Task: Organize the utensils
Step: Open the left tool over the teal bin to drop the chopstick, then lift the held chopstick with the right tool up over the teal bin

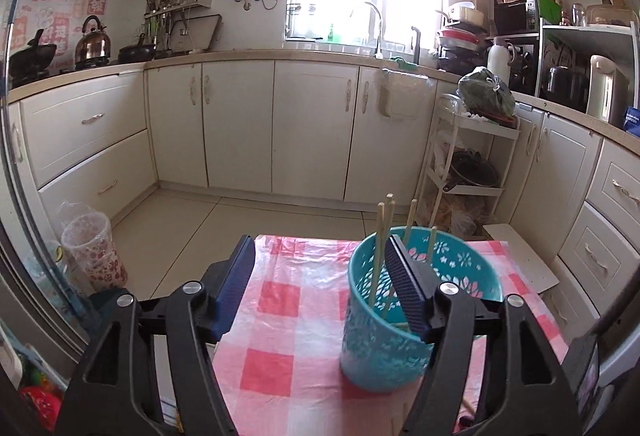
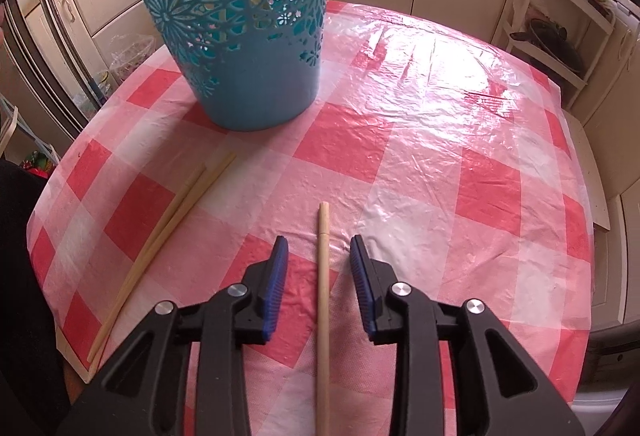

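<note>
A teal perforated basket (image 1: pixel 404 316) stands on the pink checked tablecloth (image 1: pixel 280 316) with several wooden chopsticks (image 1: pixel 379 256) upright in it. My left gripper (image 1: pixel 320 248) is open and empty, its right finger in front of the basket's rim. In the right wrist view the basket (image 2: pixel 244 36) stands at the far left. My right gripper (image 2: pixel 319 248) is open, low over the table, with one chopstick (image 2: pixel 323 276) lying between its fingers, untouched. Two more chopsticks (image 2: pixel 168 232) lie to the left on the tablecloth (image 2: pixel 440 156).
Kitchen cabinets (image 1: pixel 240 124) run behind the table. A plastic-lined bin (image 1: pixel 94 252) stands on the floor at the left, and a white shelf cart (image 1: pixel 468 164) at the right. The table edge (image 2: pixel 52 316) is close to the left chopsticks.
</note>
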The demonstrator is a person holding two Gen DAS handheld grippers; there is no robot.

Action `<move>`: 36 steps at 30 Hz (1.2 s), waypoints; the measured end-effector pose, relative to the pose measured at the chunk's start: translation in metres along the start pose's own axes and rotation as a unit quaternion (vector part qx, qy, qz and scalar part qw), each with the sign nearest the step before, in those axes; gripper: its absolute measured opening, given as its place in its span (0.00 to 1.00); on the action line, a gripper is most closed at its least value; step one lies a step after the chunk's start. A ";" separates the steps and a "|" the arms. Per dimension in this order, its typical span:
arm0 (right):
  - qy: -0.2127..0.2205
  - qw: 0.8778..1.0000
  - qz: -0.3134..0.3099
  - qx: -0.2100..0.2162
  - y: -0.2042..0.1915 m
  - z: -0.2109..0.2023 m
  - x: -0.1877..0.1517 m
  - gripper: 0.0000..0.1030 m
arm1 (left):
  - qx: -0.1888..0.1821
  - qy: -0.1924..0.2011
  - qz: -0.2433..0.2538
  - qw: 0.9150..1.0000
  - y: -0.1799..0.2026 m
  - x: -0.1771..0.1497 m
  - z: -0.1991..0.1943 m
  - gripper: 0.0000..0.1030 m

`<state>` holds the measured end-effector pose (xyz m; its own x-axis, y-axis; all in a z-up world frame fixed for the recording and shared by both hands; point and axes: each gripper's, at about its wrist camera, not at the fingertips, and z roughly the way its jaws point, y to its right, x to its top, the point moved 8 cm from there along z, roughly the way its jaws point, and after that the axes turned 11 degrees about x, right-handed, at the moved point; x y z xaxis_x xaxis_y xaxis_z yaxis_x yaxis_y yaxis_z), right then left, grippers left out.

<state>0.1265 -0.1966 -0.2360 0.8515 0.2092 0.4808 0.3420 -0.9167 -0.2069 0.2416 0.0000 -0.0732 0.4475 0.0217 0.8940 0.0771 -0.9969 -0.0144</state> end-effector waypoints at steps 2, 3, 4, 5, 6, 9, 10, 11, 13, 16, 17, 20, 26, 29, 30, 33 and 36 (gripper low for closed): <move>0.002 1.000 0.005 -0.002 0.001 0.000 -0.001 0.22 | 0.001 -0.013 -0.005 1.000 -0.009 -0.014 0.000 0.72; 0.002 1.000 0.009 -0.003 0.002 0.000 -0.001 0.12 | 0.001 -0.022 -0.009 1.000 -0.013 -0.020 0.002 0.72; 0.004 1.000 0.015 -0.002 0.005 -0.001 -0.001 0.06 | 0.001 -0.035 -0.015 0.999 -0.017 -0.028 0.006 0.73; 0.007 1.000 0.022 0.002 0.006 -0.002 -0.002 0.06 | 0.001 -0.048 -0.019 0.999 -0.021 -0.034 0.011 0.73; 0.009 1.000 0.030 0.005 0.008 -0.002 -0.003 0.06 | -0.001 -0.061 -0.024 0.998 -0.023 -0.039 0.016 0.73; 0.005 0.999 0.034 -0.002 0.012 -0.005 -0.005 0.06 | -0.002 -0.074 -0.024 0.997 -0.024 -0.046 0.022 0.73; 0.002 1.000 0.026 -0.009 0.010 -0.006 -0.007 0.06 | -0.002 -0.075 -0.022 0.997 -0.024 -0.047 0.023 0.73; -0.001 1.000 0.014 -0.017 0.008 -0.006 -0.008 0.06 | -0.004 -0.075 -0.022 0.997 -0.023 -0.047 0.023 0.73; -0.002 1.000 0.004 -0.026 0.008 -0.007 -0.009 0.06 | -0.006 -0.075 -0.019 0.997 -0.021 -0.048 0.023 0.74; 0.003 1.000 0.018 -0.018 0.011 -0.008 -0.009 0.06 | -0.008 -0.075 -0.014 0.997 -0.016 -0.047 0.022 0.74; 0.006 0.999 0.030 -0.010 0.014 -0.008 -0.009 0.06 | -0.009 -0.073 -0.012 0.997 -0.015 -0.047 0.021 0.74; 0.016 0.998 0.062 0.013 0.015 -0.009 -0.006 0.06 | -0.009 -0.069 -0.007 0.998 -0.013 -0.046 0.018 0.75; 0.050 0.992 0.095 0.073 0.010 -0.025 0.000 0.06 | -0.008 -0.069 -0.006 0.998 -0.013 -0.046 0.019 0.76; 0.068 0.987 0.104 0.102 0.006 -0.033 0.004 0.06 | -0.005 -0.070 -0.004 0.998 -0.013 -0.047 0.019 0.76; 0.075 0.986 0.105 0.109 0.005 -0.036 0.006 0.06 | -0.005 -0.070 -0.004 0.998 -0.012 -0.048 0.019 0.76; 0.092 0.981 0.108 0.129 0.004 -0.045 0.011 0.06 | -0.003 -0.071 -0.001 0.997 -0.011 -0.049 0.020 0.77; 0.110 0.976 0.109 0.150 0.000 -0.053 0.017 0.06 | -0.001 -0.072 0.001 0.997 -0.010 -0.051 0.021 0.77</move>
<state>0.1197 -0.2114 -0.1827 0.8226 -0.0881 0.5617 0.2914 -0.7830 -0.5496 0.2366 0.0104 -0.1276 0.5713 0.0306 0.8202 0.0740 -0.9972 -0.0144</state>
